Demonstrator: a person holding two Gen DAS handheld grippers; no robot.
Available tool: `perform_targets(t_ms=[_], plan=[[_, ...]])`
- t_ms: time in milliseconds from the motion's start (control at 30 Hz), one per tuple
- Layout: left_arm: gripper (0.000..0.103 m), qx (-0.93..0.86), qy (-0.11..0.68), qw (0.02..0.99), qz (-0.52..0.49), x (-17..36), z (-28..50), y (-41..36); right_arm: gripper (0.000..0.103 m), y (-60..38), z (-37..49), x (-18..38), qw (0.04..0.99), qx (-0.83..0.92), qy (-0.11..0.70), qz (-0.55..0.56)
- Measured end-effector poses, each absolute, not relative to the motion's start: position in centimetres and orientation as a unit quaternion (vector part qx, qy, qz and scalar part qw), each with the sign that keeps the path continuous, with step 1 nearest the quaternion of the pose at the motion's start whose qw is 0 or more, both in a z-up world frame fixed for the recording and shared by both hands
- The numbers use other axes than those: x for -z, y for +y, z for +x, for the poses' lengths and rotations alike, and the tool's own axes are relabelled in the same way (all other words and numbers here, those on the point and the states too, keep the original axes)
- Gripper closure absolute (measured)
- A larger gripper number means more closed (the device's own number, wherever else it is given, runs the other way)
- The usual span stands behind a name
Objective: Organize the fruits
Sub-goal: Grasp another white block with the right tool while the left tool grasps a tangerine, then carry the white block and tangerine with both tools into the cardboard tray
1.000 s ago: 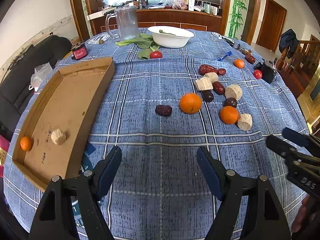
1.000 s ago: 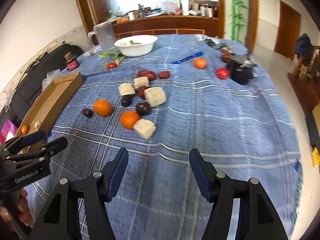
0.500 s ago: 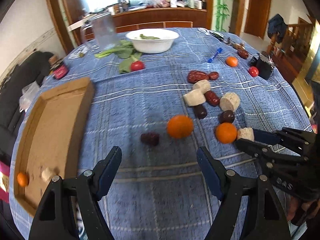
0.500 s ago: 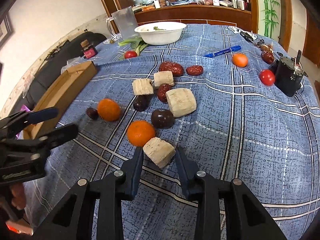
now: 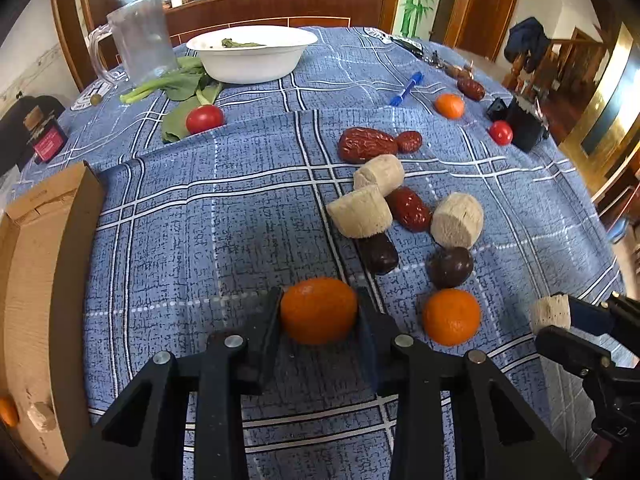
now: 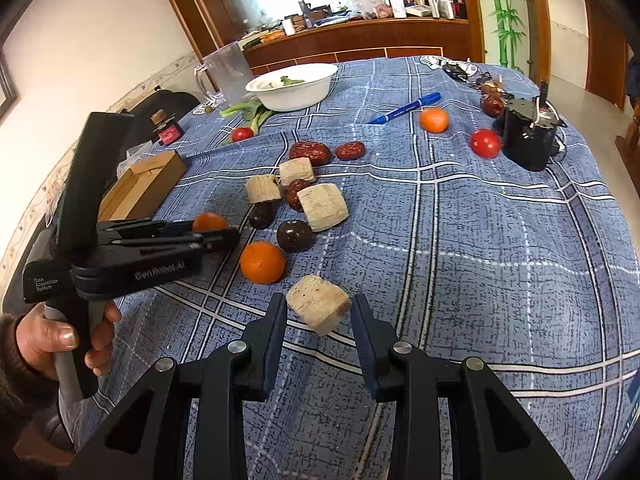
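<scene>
My left gripper (image 5: 318,312) is shut on an orange (image 5: 318,310) on the blue plaid cloth; the orange also shows in the right wrist view (image 6: 209,222). My right gripper (image 6: 319,312) is shut on a beige cut chunk (image 6: 319,309), seen at the right edge of the left wrist view (image 5: 551,312). A second orange (image 5: 451,316) lies between them. Beige chunks (image 5: 362,212), red dates (image 5: 366,145) and dark plums (image 5: 451,266) cluster beyond. The cardboard tray (image 5: 28,280) at left holds a small orange (image 5: 7,412) and a beige chunk (image 5: 40,416).
A white bowl (image 5: 250,54), a clear pitcher (image 5: 140,42) and greens (image 5: 176,84) stand at the back. Tomatoes (image 5: 204,118), a blue pen (image 5: 406,88), a small orange (image 5: 450,105) and a black device (image 5: 524,126) lie toward the far right.
Both grippers moved forward and closed. The left went from open above the cloth to gripping the orange. The right closed from around the beige chunk to holding it.
</scene>
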State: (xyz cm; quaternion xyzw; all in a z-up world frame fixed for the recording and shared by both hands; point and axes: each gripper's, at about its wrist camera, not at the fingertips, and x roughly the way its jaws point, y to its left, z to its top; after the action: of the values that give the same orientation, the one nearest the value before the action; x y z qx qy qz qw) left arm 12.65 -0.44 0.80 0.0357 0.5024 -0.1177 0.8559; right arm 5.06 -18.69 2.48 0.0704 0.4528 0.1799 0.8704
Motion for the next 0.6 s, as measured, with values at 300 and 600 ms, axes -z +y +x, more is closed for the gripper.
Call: perform_targets(t_ms=[300, 600], plan=[[0.07, 0.14, 0.5, 0.855, -0.001, -2.2, 9.5, 0.5, 0.068, -18.8, 3.4, -3.4, 0.88, -0.155, 0.445, 0.069], [0.07, 0.161, 0.491, 0.856, -0.024, -3.6, 3.8, 1.9, 0.068, -17.2, 0.3, -4.5, 0.889, -0.134, 0.436, 0.033]])
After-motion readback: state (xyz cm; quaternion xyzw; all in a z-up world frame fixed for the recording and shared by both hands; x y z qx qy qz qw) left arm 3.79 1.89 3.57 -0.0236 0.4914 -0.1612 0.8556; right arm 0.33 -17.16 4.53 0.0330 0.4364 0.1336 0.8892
